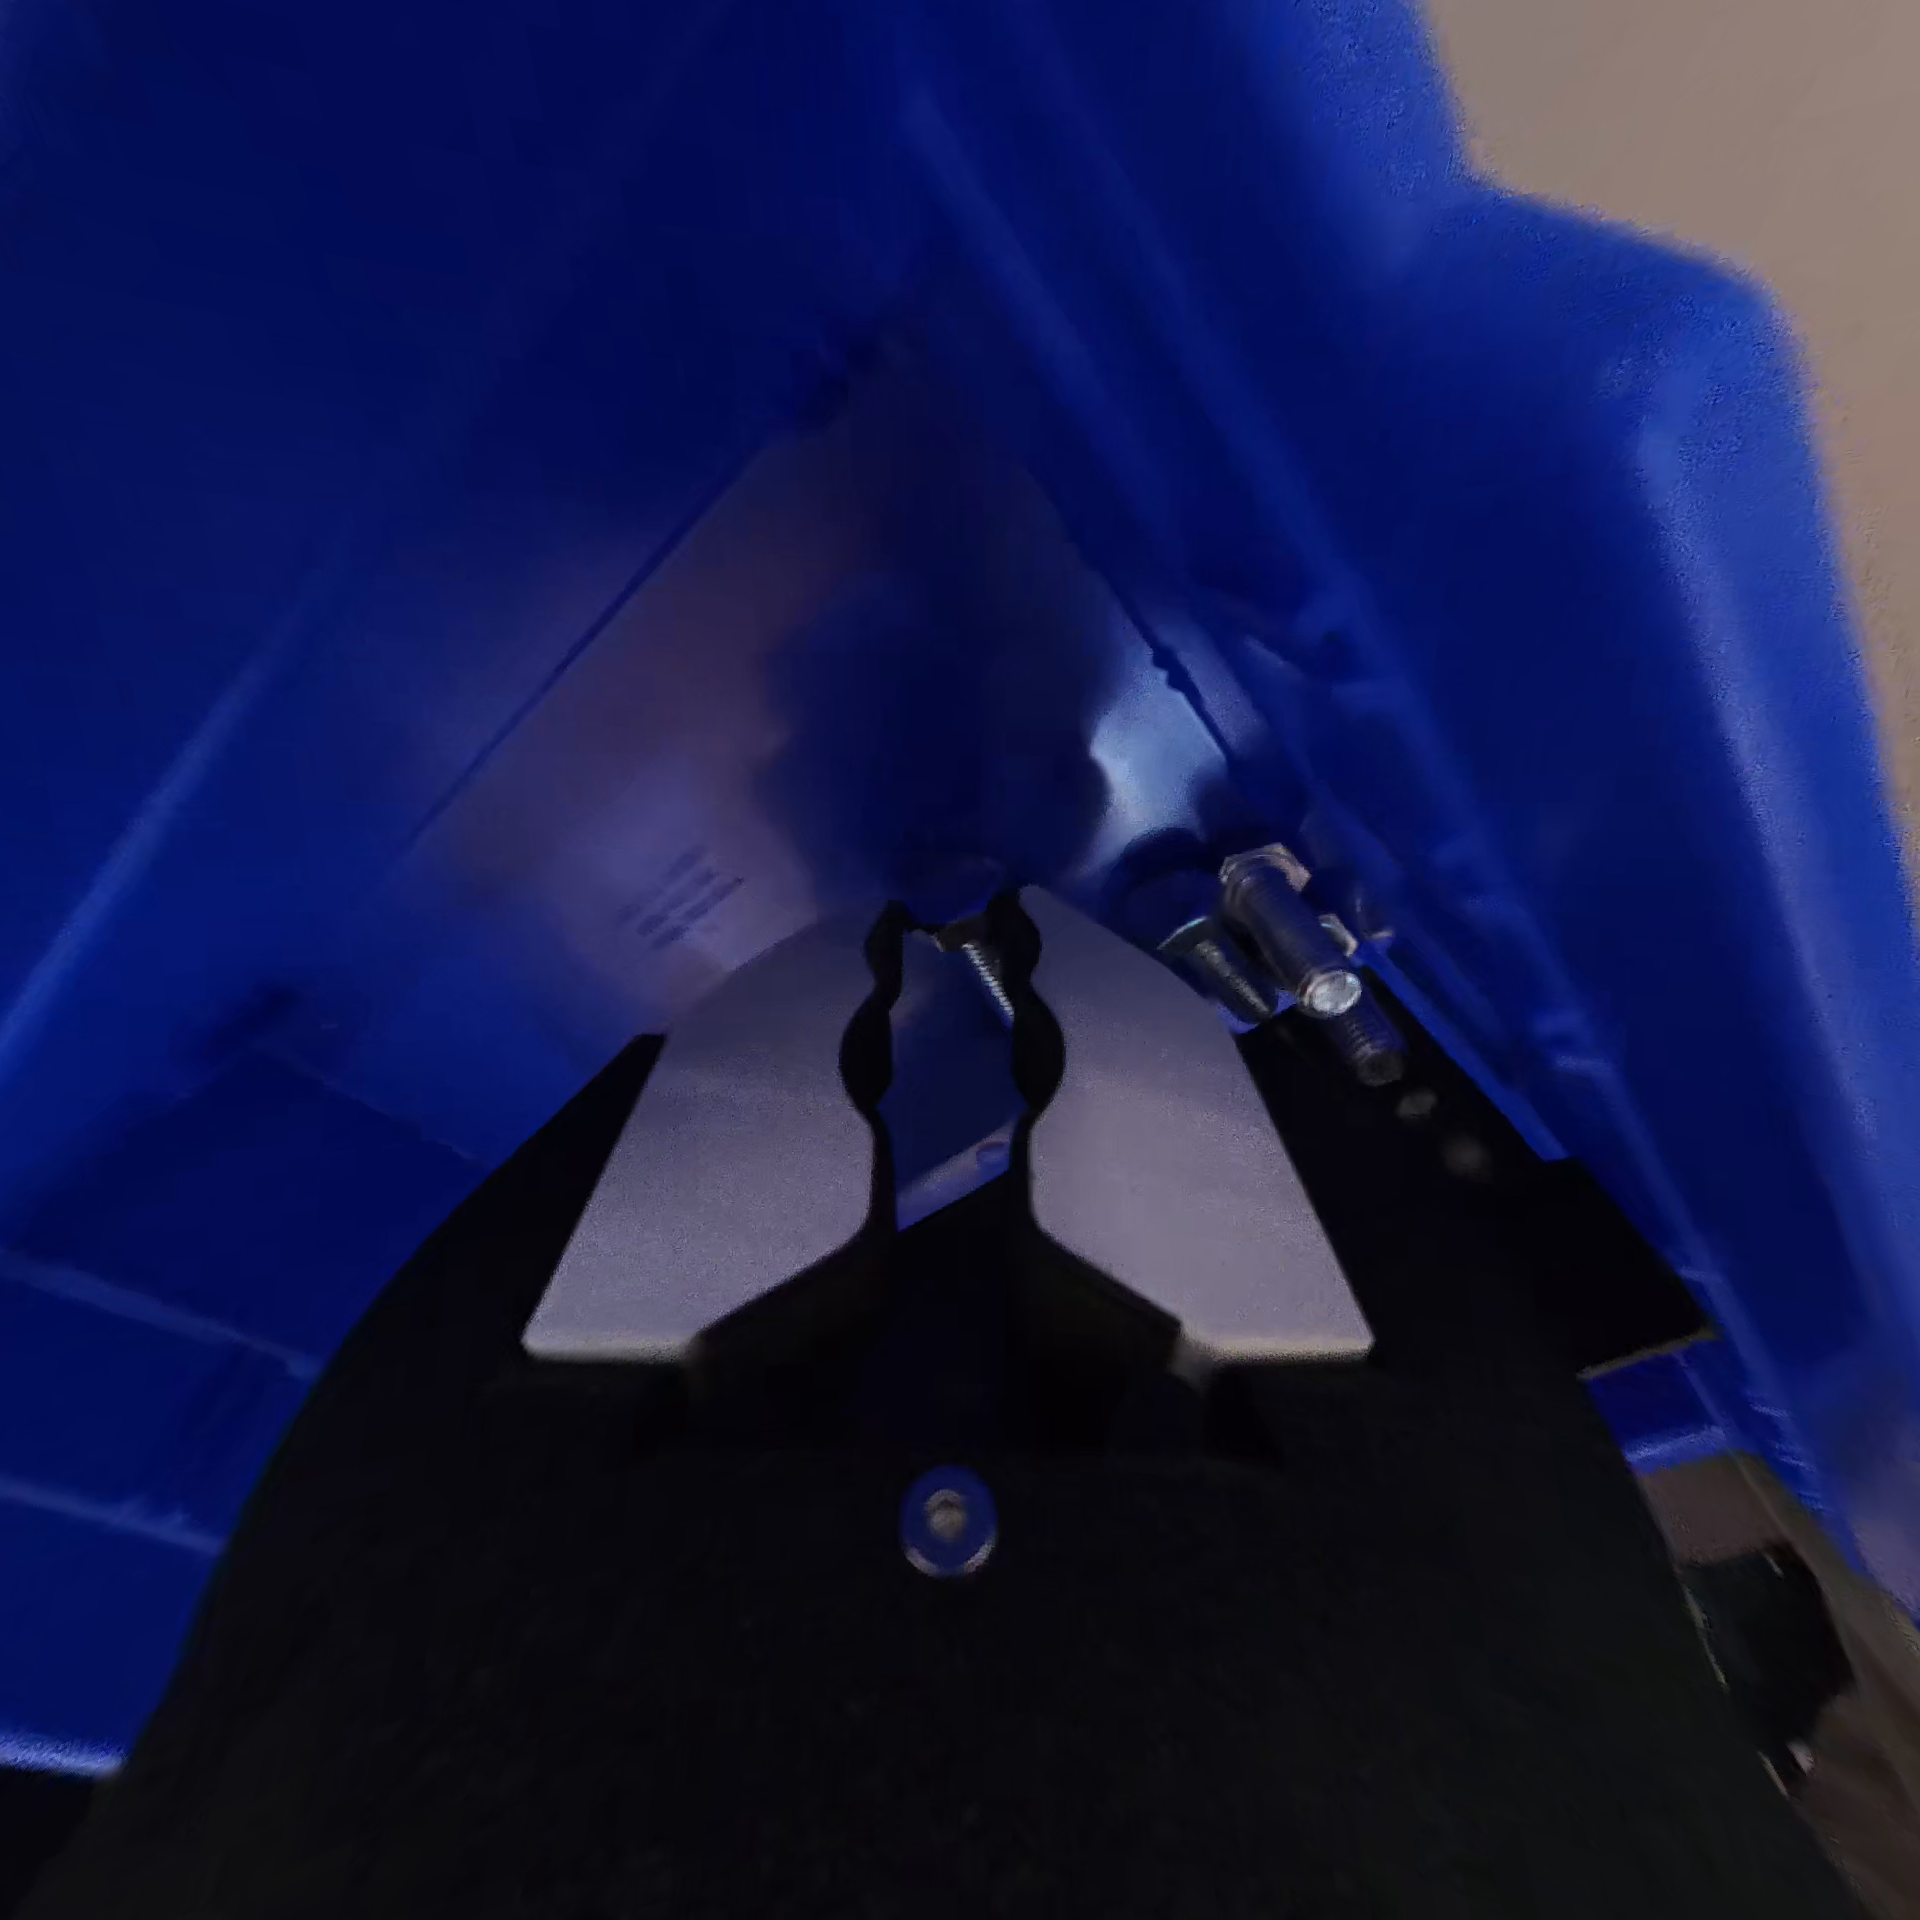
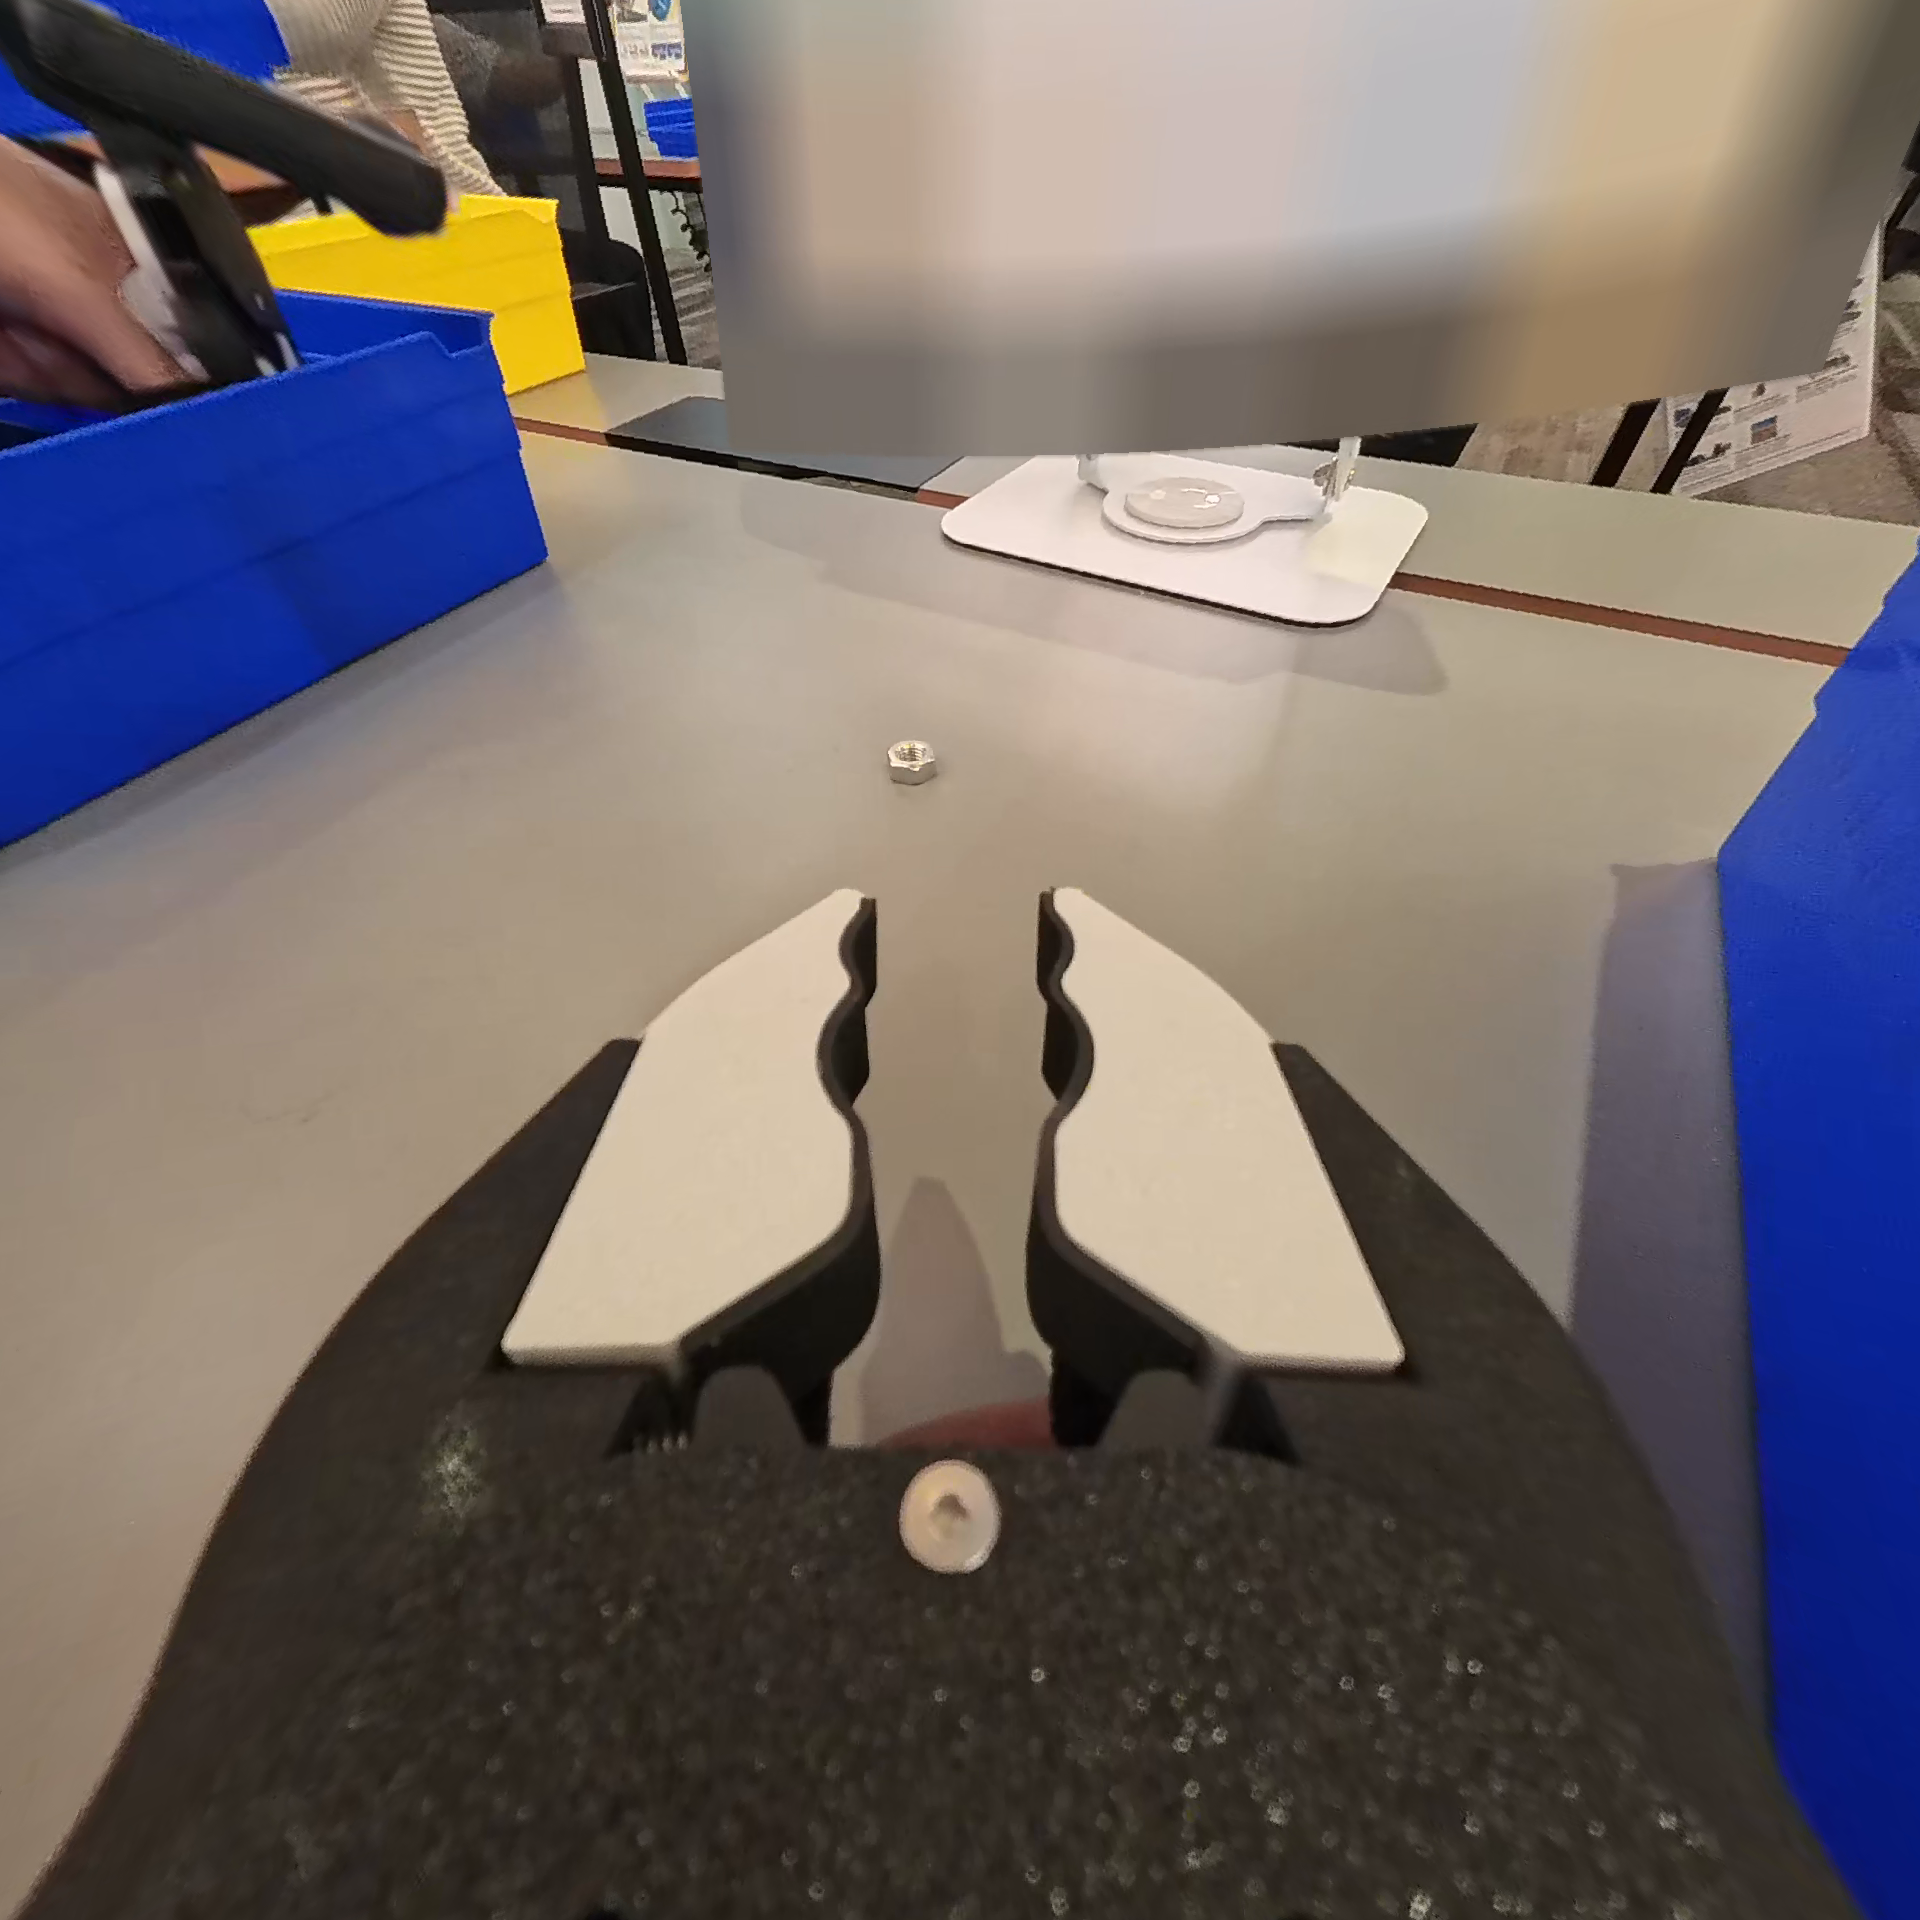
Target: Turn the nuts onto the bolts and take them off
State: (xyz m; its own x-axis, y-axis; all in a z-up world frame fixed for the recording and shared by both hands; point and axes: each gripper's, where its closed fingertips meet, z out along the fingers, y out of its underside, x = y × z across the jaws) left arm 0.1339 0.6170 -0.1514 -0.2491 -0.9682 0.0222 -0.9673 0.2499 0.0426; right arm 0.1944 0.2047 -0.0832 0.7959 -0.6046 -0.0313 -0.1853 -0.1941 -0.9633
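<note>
Bolts (image 1: 1262,940), silvery, heaped against the right inner wall of a blue bin (image 1: 520,416), at least one wearing a nut on its thread. One smaller bolt (image 1: 977,961) caught between the tips of the left hand-held gripper (image 1: 954,935), head toward the bin floor, threaded shank slanting back between the dark fingers (image 1: 1023,997); jaws nearly together, closed on that bolt. Left wrist view filled almost wholly by the bin's blue walls, blurred, with a pale patch of floor behind the fingertips.

Loose hex nut (image 2: 914,764) lying flat on the grey bench (image 2: 416,935), alone, well ahead of the right hand-held gripper (image 2: 957,914). That gripper empty, jaws parted with a clear gap between them, held just over the bench surface and aimed toward the nut, not touching it.

Seen from the right wrist view: the same blue bin (image 2: 260,540) at the far left on the bench, the left hand-held gripper (image 2: 197,270) dipped into it and held by a person's hand (image 2: 52,281). Yellow bin (image 2: 468,281) just behind the blue one. White flat stand base (image 2: 1184,540) farther back on the bench, beyond the nut. Edge of another blue bin (image 2: 1829,1039) at the right side, close beside the right gripper.
</note>
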